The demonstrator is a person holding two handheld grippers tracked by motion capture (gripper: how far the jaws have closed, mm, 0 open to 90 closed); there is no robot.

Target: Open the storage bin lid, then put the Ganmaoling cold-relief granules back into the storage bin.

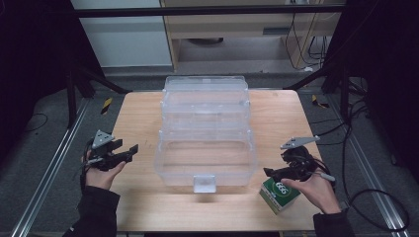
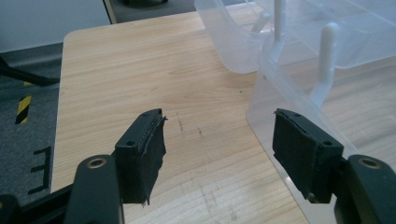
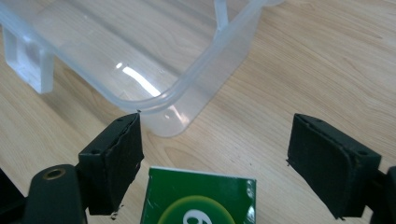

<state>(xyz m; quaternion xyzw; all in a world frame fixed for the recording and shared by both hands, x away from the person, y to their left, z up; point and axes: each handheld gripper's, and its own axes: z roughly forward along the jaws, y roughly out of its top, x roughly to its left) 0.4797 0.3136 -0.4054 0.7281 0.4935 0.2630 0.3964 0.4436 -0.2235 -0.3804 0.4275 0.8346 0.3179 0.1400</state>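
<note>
Status: the clear plastic tiered storage box [image 1: 205, 133] stands open mid-table, trays stepped back toward the far edge, bottom tray empty as far as I can see. The small green-and-white cardboard carton [image 1: 279, 194] sits on the light wooden tabletop [image 1: 138, 113], just beside the box's near right corner, outside it. Judged from this: box opened = done; carton into box = not yet done.

Left gripper [image 1: 118, 152]: jaws spread wide, nothing between them but bare wood; it sits left of the box, apart from its wall. In the left gripper view the box's rounded corner [image 2: 280, 98] lies just ahead of the right-hand pad.

Right gripper [image 1: 276, 172]: released, jaws wide, no contact w/ pads. In the right gripper view the carton's top [image 3: 198, 198] lies between and below the jaws, near the left pad; I can't tell if it touches.

Obstructions: box front wall and rim [image 3: 187, 88] stand directly between carton and tray interior, so the carton probably needs lifting over. Front latch tab [image 1: 204, 183] projects toward me. Gripper cables trail at right. Floor beyond table: hazard-tape marks, frame rails.
</note>
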